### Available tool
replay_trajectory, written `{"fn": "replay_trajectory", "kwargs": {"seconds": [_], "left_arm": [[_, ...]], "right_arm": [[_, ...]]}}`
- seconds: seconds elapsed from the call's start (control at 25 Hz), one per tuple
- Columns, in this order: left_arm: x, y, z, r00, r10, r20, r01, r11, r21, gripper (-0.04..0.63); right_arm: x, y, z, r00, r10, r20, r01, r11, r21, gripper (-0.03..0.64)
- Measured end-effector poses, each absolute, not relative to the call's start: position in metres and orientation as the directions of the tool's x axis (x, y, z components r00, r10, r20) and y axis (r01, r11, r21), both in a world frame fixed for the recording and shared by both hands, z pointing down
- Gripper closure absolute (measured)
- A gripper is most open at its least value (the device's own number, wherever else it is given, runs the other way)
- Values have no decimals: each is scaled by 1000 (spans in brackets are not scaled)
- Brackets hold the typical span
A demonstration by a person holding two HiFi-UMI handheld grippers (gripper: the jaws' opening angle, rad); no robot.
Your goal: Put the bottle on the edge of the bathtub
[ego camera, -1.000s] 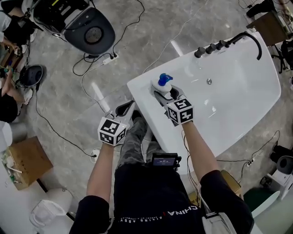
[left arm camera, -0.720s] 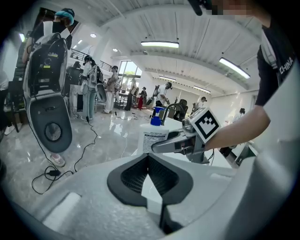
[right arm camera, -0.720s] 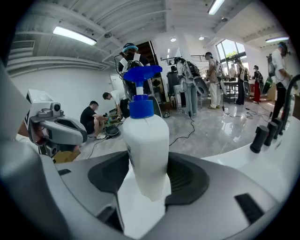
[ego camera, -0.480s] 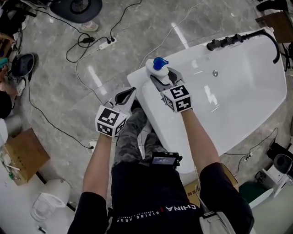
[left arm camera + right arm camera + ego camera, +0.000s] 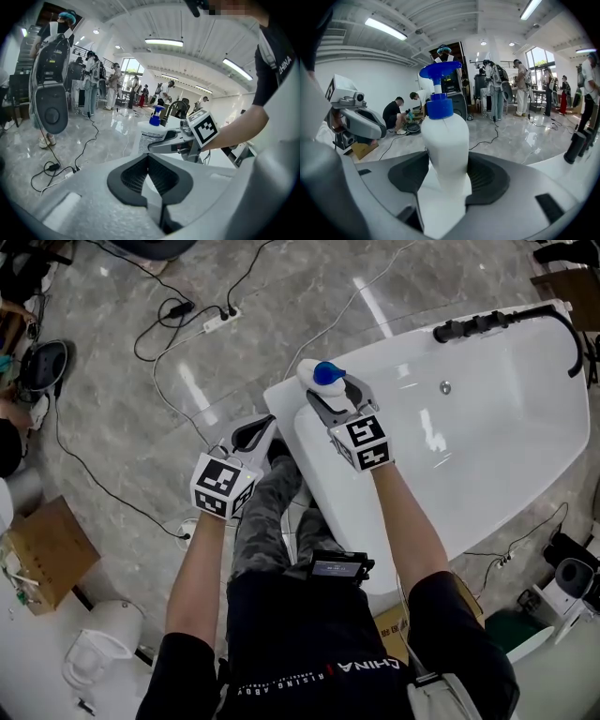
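Note:
A white bottle (image 5: 312, 377) with a blue pump top stands upright over the bathtub's near-left corner rim (image 5: 280, 400). My right gripper (image 5: 335, 396) is shut on it, its pads pressing the bottle's sides (image 5: 445, 140) low on the body. Whether the base touches the rim I cannot tell. My left gripper (image 5: 251, 437) hangs just left of the tub, shut and holding nothing, its tips touching (image 5: 149, 157). From there the bottle (image 5: 149, 137) and right gripper (image 5: 165, 143) show ahead. The right gripper view (image 5: 447, 176) shows the left gripper (image 5: 361, 123) at left.
The white bathtub has a black faucet (image 5: 473, 326) at its far end and a drain (image 5: 445, 387) in the basin. Cables and a power strip (image 5: 217, 321) lie on the grey floor. A cardboard box (image 5: 37, 554) and a white bin (image 5: 98, 657) stand at lower left. People stand in the background.
The right gripper has carried the bottle a little to the left and farther away, out over the tub's corner rim. The left gripper has hardly moved.

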State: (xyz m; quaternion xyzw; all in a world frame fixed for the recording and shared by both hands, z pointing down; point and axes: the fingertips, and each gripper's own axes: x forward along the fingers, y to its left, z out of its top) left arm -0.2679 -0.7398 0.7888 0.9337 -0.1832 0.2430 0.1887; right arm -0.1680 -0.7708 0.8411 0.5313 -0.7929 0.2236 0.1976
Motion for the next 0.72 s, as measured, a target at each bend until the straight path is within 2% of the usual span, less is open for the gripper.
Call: {"fn": "replay_trajectory", "kwargs": {"seconds": [0.52,0.72], "left_arm": [[-269,-740,790,810,-257,527,-445,-855,268,586],[-272,-740,784,811,-262,523,-446,-855,264,586]], "right_arm": [[-173,-768,843,-350,-752,558,-932,337,-130,346],[-174,-765,840,-356,-746,563,-931,333,-147,269]]}}
